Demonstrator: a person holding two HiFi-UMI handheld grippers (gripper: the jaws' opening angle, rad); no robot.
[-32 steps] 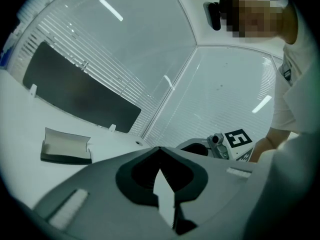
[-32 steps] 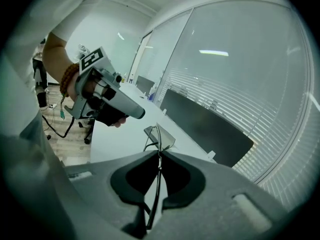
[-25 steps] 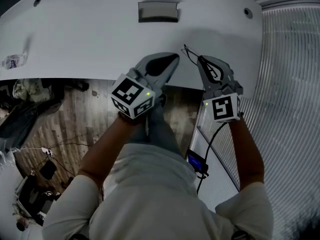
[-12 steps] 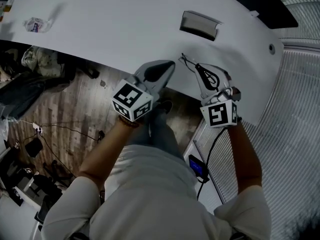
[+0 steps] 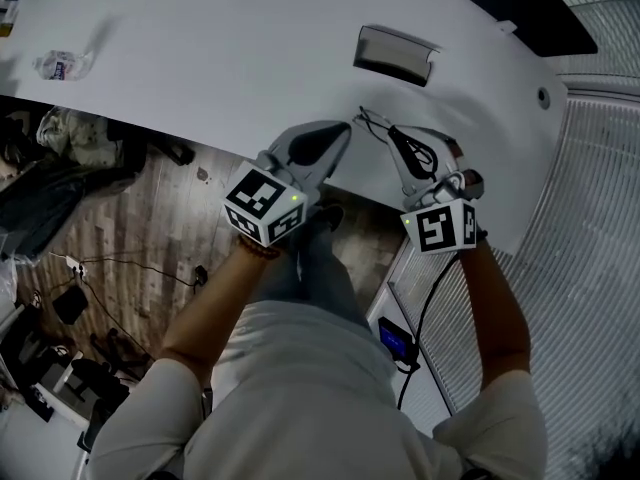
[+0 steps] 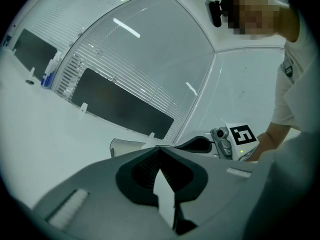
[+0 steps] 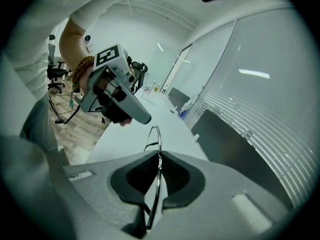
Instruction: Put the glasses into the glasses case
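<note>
Glasses [image 7: 159,138], thin curved wire, clamped in right hand-held gripper [image 7: 158,155].

An office-like workroom: a long white surface [image 5: 200,58], glass partition walls with slatted blinds [image 7: 260,111], black swivel chairs [image 7: 54,73] and cable-strewn wood-plank flooring [image 5: 165,218].
</note>
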